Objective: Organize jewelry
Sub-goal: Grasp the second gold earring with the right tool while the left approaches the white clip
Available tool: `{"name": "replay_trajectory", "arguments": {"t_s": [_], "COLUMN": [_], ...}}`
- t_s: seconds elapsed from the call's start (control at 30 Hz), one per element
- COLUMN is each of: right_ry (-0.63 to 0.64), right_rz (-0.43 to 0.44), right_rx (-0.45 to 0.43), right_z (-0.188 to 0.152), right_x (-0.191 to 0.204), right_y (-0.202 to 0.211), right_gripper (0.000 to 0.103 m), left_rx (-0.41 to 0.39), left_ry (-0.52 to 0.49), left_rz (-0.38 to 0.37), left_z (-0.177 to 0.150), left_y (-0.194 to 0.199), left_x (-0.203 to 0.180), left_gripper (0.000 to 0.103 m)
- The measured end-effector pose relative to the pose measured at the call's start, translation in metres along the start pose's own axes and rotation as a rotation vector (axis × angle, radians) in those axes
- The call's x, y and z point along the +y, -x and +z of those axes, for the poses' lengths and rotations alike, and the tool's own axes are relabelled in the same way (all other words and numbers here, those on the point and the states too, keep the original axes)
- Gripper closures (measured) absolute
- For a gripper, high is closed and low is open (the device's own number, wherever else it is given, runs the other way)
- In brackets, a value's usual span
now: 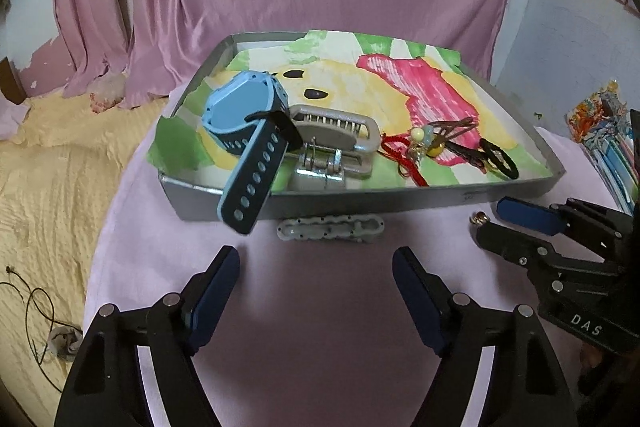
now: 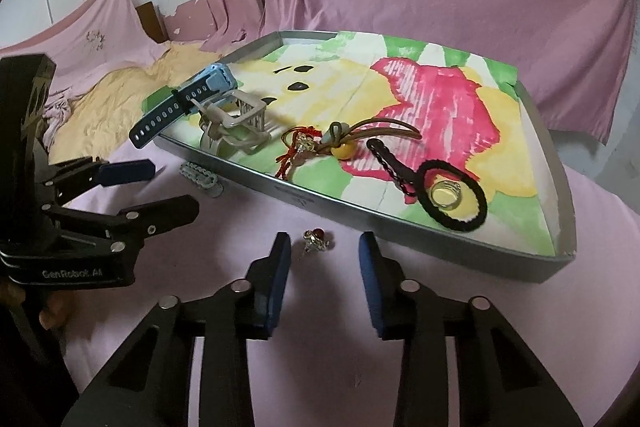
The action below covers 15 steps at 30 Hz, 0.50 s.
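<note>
Since the red-stone ring sits btwn the right gripper's wide jaws, close slow n centered; left gripper wide, empty.

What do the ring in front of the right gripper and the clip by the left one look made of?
Ring: likely shiny silver-toned metal, glinting, with a reddish stone or bead. Clip: looks like matte grey plastic with dark specks, a moulded scalloped edge and no glint, though painted metal can't be ruled out. Both lie on the pink cloth.
</note>
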State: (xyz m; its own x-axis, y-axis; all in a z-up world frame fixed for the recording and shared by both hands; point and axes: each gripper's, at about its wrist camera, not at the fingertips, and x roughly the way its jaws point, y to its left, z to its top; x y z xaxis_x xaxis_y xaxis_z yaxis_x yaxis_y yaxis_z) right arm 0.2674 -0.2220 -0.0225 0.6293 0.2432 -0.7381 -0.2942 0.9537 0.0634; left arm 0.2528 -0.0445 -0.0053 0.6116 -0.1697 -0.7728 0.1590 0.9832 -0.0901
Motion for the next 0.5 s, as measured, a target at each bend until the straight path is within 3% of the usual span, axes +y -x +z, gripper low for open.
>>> {"name": "replay_trajectory", "arguments": {"t_s": [0.3,0.5], "right_ry": [0.012,0.017], "right_rz": [0.022,0.031], "right_rx": [0.022,0.025], "right_z": [0.004,0.005], "right_x": [0.000,0.001], "right_y": [-0.008,-0.010], "right_gripper": [0.077,0.084], "left_rx": [0.006,0.008], "left_ry": [-0.004,-0.016], "left_rz": [0.009,0.026], "left_z": [0.008,0.012], "left_y": [-0.009,-0.013], "left_x": [-0.004,-0.009], "left_gripper": [0.029,0.034]}}
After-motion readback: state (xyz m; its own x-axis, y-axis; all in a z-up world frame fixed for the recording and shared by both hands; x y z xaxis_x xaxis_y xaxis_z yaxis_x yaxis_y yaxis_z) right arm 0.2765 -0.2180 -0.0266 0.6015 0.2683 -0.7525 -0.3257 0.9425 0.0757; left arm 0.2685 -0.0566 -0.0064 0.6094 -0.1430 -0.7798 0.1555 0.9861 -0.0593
